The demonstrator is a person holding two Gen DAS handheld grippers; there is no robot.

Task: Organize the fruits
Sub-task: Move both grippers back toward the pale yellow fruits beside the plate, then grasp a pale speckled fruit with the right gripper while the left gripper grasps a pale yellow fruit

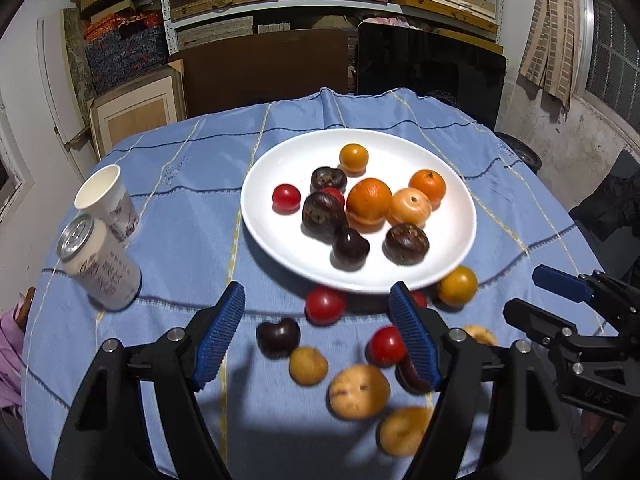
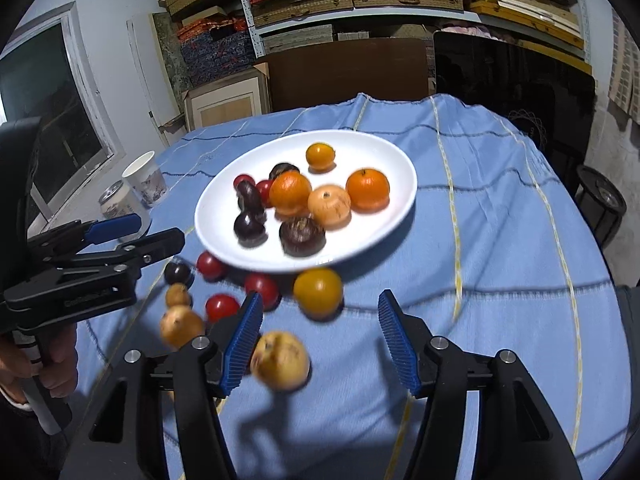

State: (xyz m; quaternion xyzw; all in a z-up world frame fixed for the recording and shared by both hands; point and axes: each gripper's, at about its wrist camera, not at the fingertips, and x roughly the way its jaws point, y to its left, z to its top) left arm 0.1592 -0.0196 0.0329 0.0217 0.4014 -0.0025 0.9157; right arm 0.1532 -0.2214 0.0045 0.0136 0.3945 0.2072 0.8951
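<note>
Between picks: my left gripper [image 1: 318, 340] and right gripper [image 2: 320, 340] are spread, empty; next I grab a loose tomato [image 1: 325, 305], lower-middle, for the plate [image 1: 272, 184].

Near the white plate [image 1: 276, 240], several loose fruits are smeared by motion blur. In the left wrist view the tan fruit [image 1: 359, 391] in front of the plate has soft edges, and another tan fruit [image 1: 402, 430] beyond it is partly covered by the left gripper's finger [image 1: 416, 340]. A dark fruit [image 1: 409, 376] and a red one [image 1: 419, 298] show only as slivers behind that same finger. In the right wrist view the plate's near rim [image 2: 280, 266] is blurred, as is the yellowish fruit [image 2: 281, 360] below it. The can [image 2: 116, 202] left of the plate is partly hidden; its label cannot be read.
</note>
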